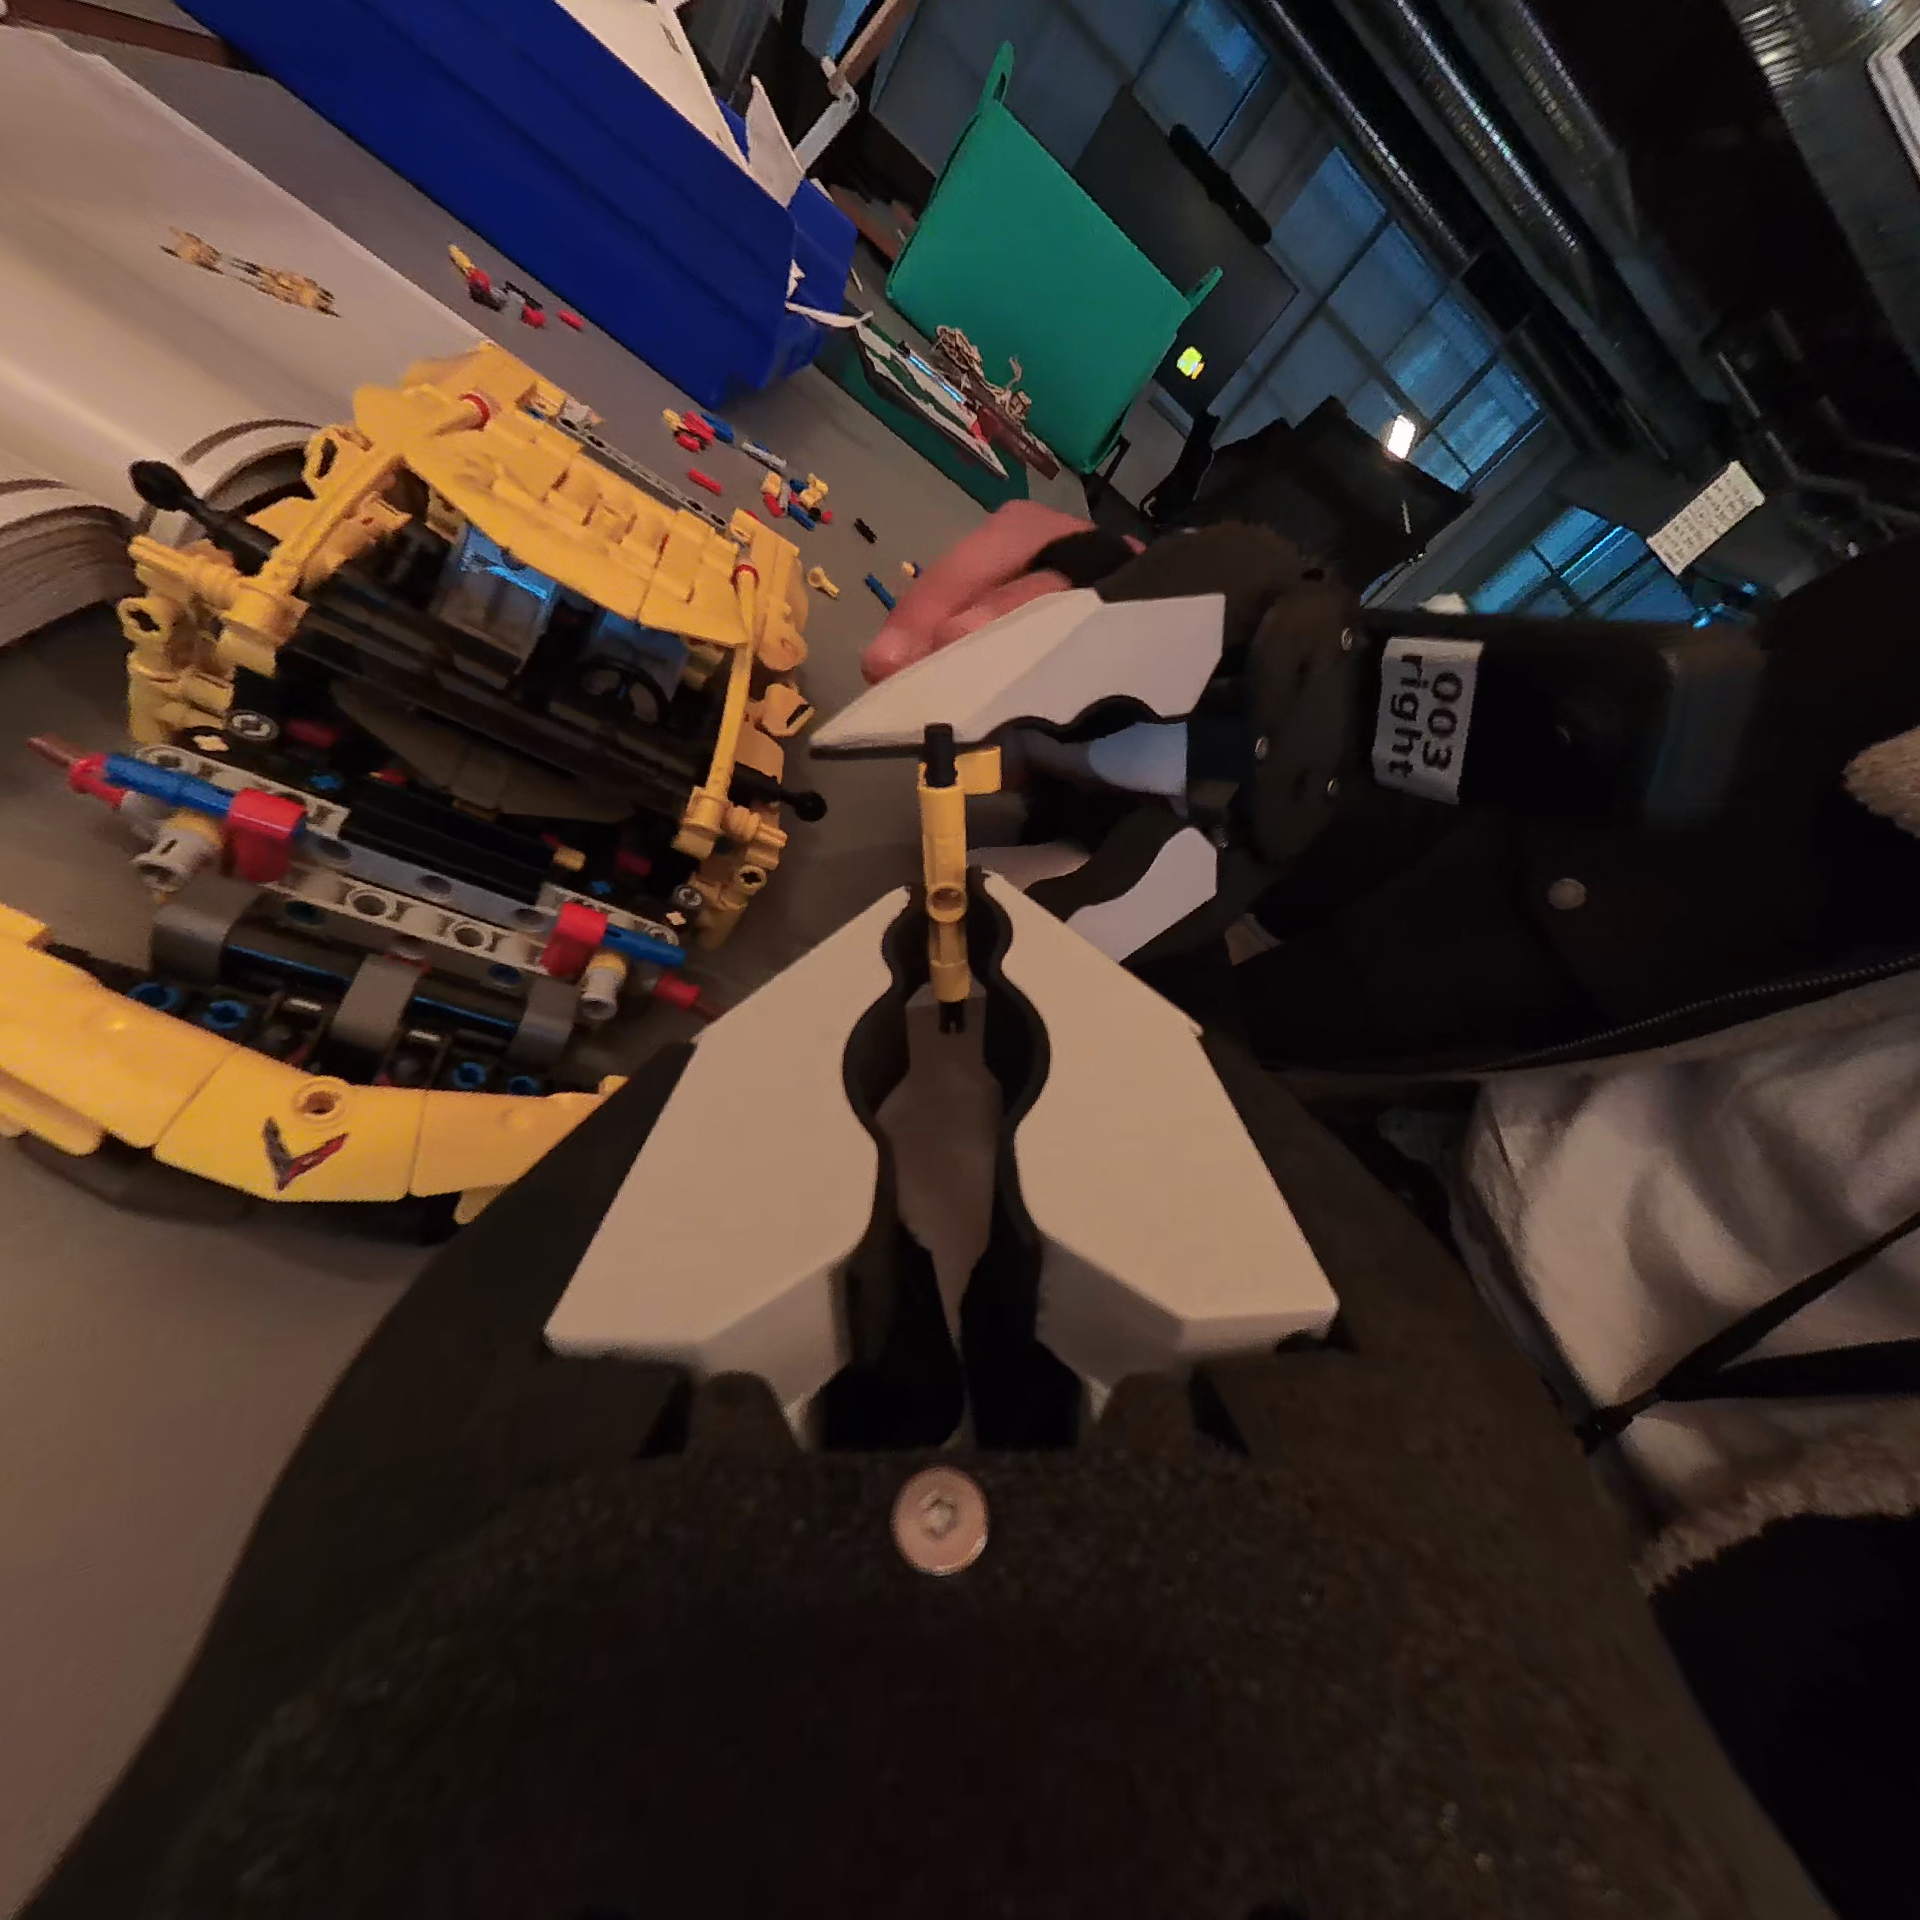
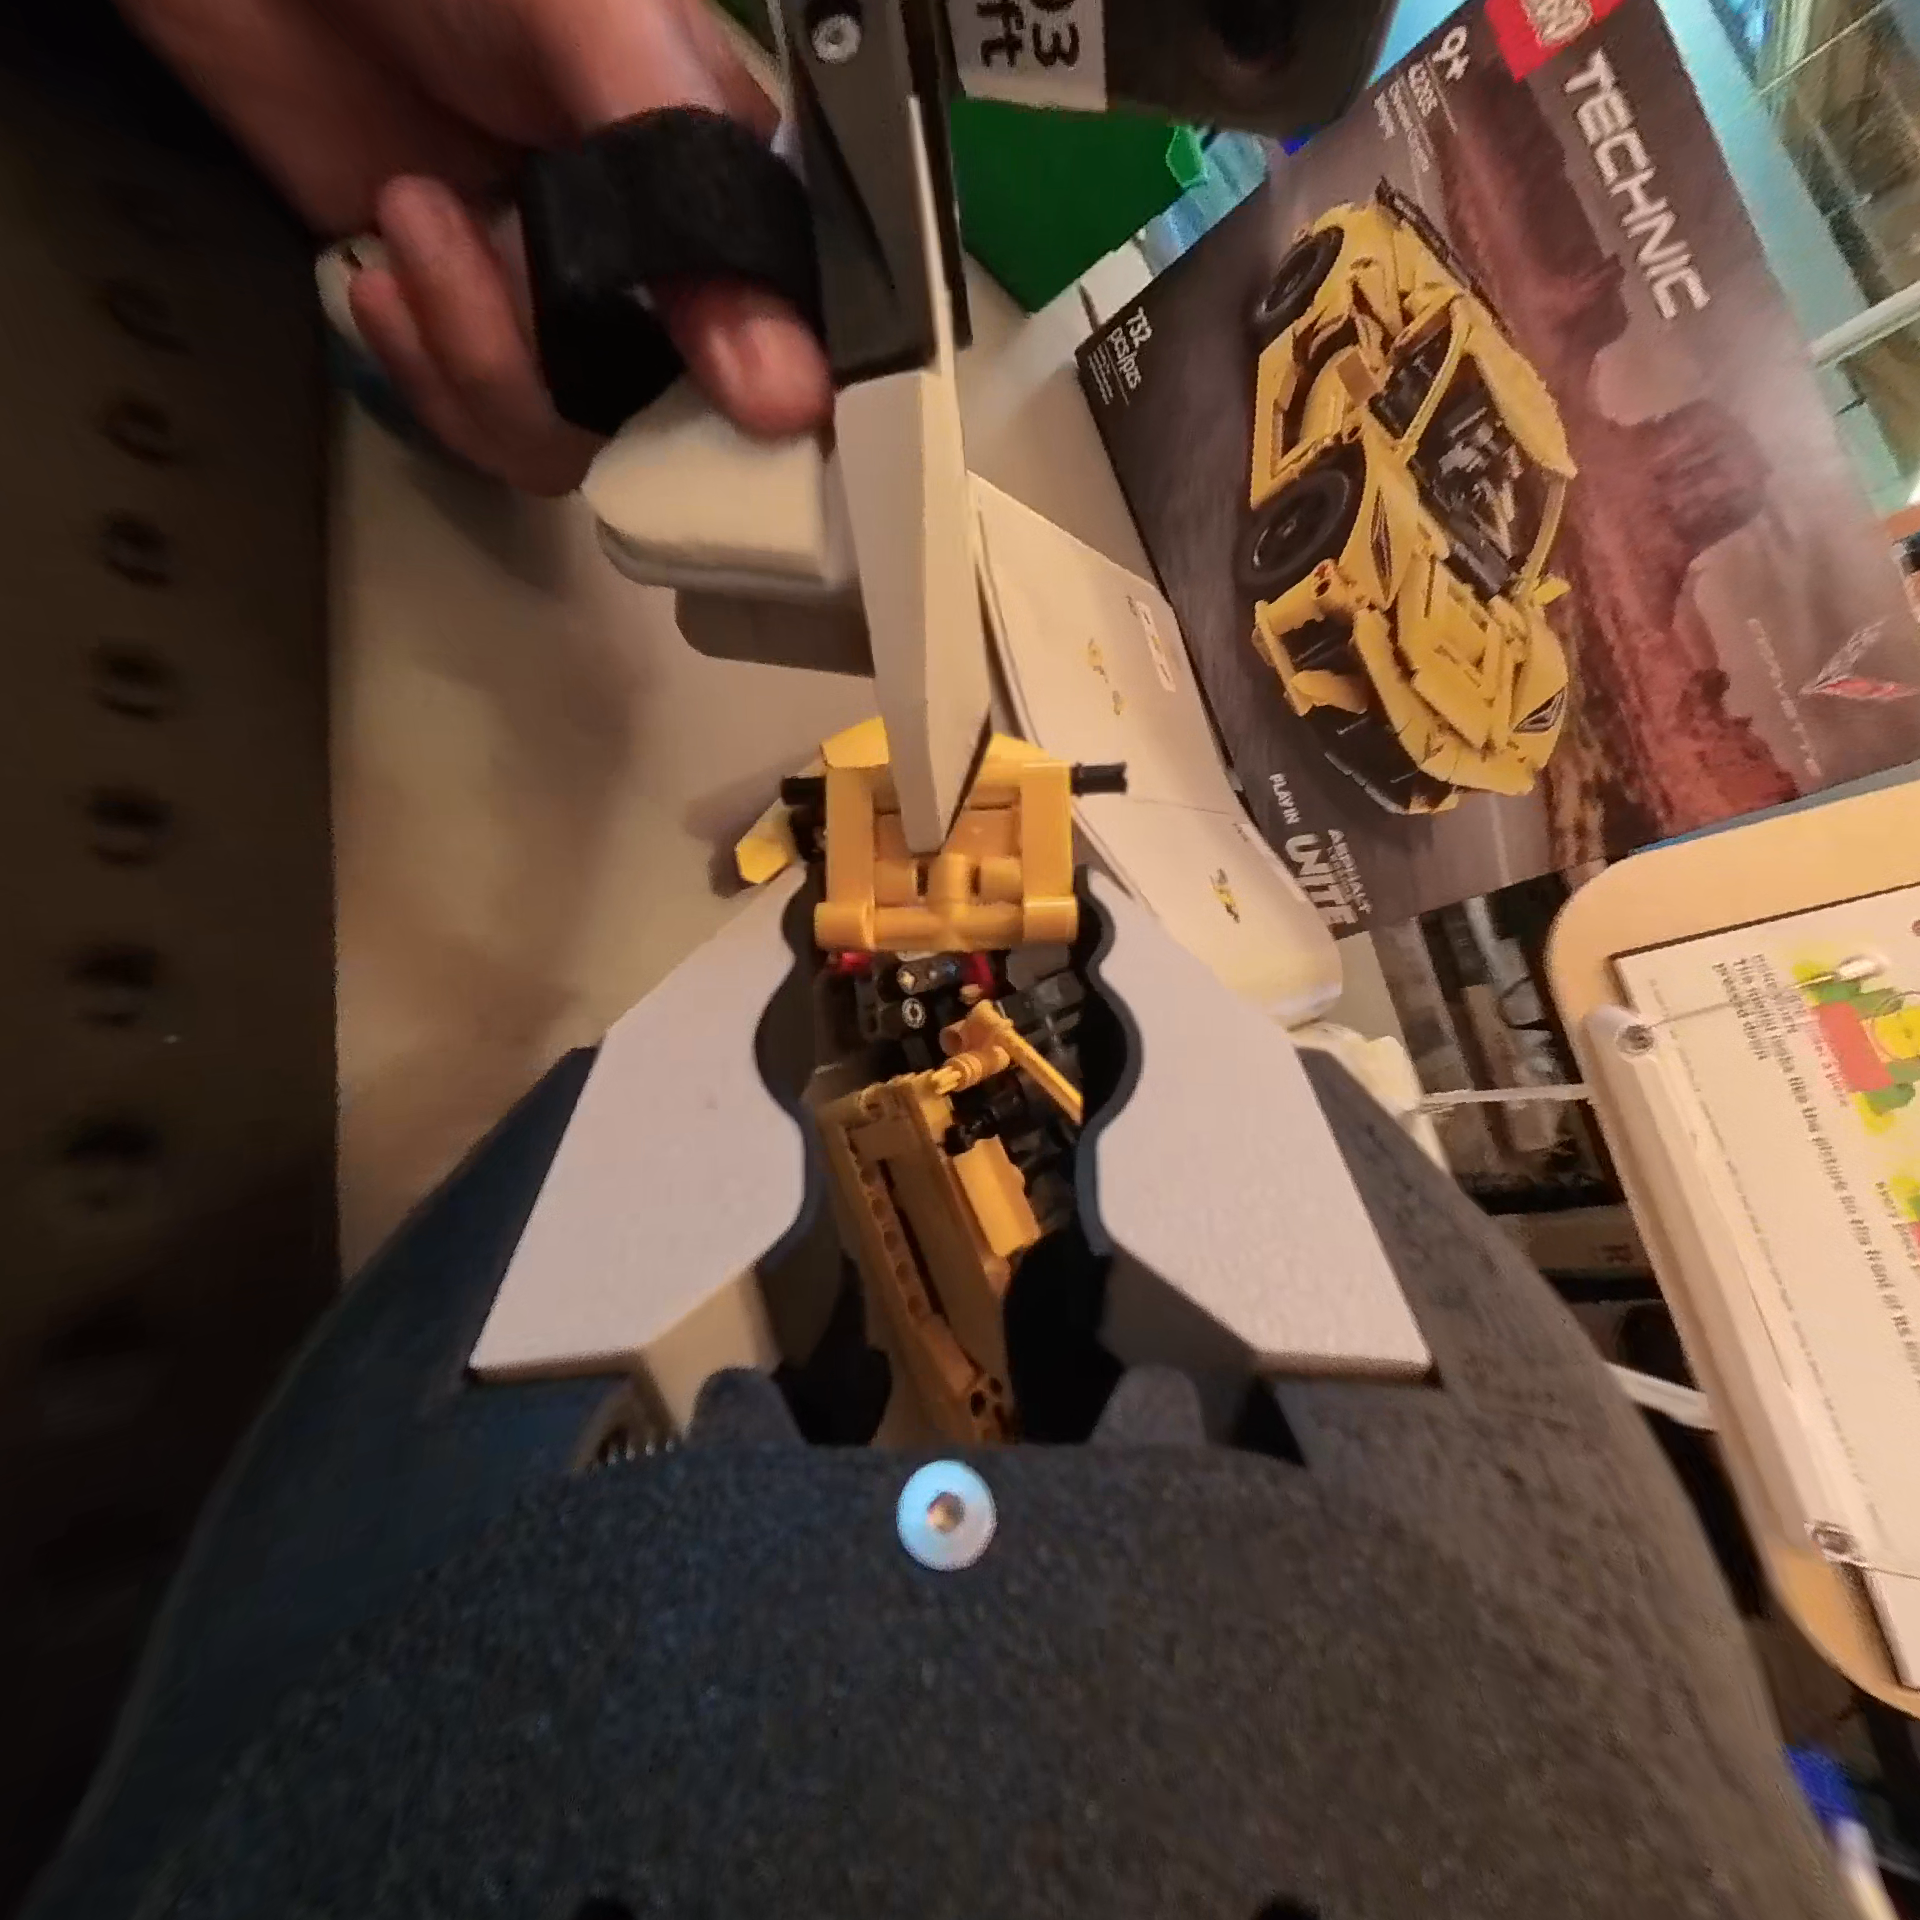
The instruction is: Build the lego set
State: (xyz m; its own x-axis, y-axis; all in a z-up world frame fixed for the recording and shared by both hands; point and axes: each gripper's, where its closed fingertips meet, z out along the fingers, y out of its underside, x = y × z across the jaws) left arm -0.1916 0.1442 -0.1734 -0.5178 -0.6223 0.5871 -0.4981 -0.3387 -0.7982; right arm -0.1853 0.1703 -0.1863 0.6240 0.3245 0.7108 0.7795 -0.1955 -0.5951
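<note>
A small yellow frame piece (image 1: pixel 943 831) with black pins is held in the air between both grippers. My left gripper (image 1: pixel 945 914) is shut on it edge-on. In the right wrist view the left gripper (image 2: pixel 935 831) comes down from above and pinches the middle of the frame (image 2: pixel 1039 852). My right gripper (image 2: pixel 940 914) is closed across the frame's width, one finger at each end. It enters the left wrist view (image 1: pixel 904 798) from the right. The half-built yellow car (image 1: pixel 468 675) stands on the table to the left and shows below, between the right fingers (image 2: pixel 914 1195).
Loose small parts (image 1: pixel 769 478) lie behind the car. An open instruction booklet (image 1: pixel 104 343) lies at far left, blue bins (image 1: pixel 582 177) and a green bin (image 1: pixel 1029 270) at the back. The set's box (image 2: pixel 1507 468) and a white framed sheet (image 2: pixel 1766 1195) are at right. Less than 4 cm separates the two grippers' tips.
</note>
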